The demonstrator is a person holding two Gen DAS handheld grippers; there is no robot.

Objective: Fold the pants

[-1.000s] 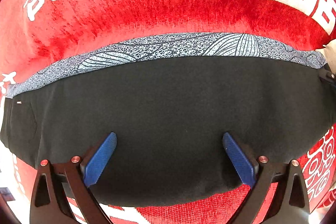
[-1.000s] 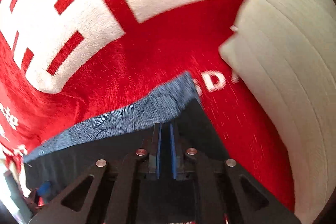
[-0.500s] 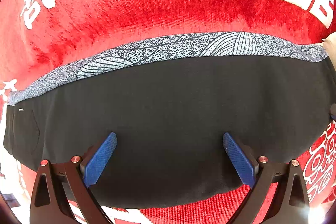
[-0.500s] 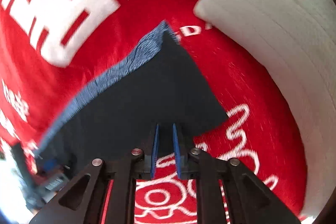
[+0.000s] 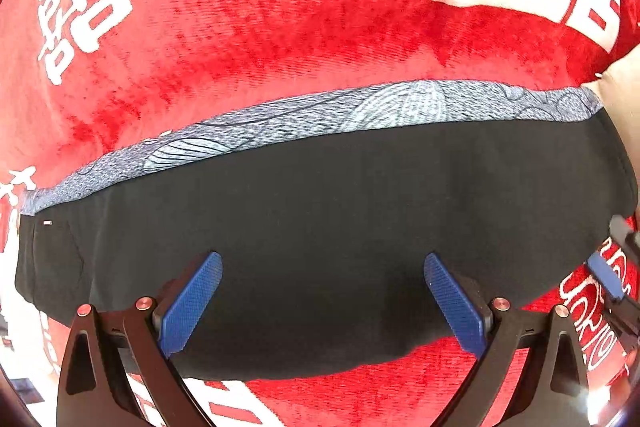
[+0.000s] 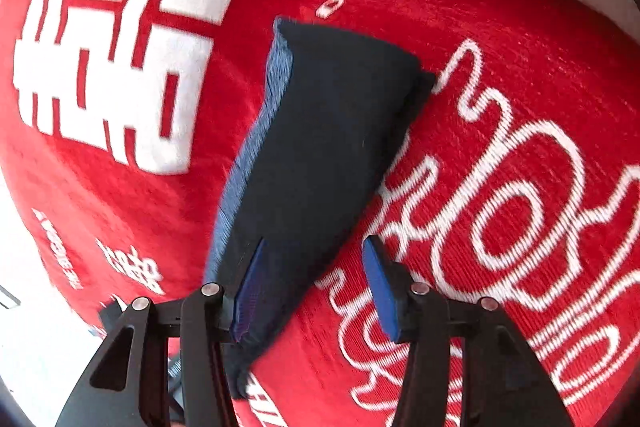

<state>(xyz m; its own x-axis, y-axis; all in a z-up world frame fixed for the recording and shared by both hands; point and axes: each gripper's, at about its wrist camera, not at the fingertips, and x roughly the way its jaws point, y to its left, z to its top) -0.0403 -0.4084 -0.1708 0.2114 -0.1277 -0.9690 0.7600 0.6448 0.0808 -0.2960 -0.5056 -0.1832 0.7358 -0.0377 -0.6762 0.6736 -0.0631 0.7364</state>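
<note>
Black pants (image 5: 320,227), folded into long band, lie across frame centre on red blanket (image 5: 280,7); blue patterned layer (image 5: 360,107) peeks along upper edge. Left gripper (image 5: 322,303) spread wide over cloth, holding nothing. Right gripper (image 6: 316,291) parted, empty, at band's end, lower centre. Judged: fold laid; next fold needs fresh grip on end.

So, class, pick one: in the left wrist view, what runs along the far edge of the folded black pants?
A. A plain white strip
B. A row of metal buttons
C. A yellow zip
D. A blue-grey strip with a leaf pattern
D: a blue-grey patterned strip with leaf-like line drawings borders the far edge of the black pants, next to the red blanket.
</note>
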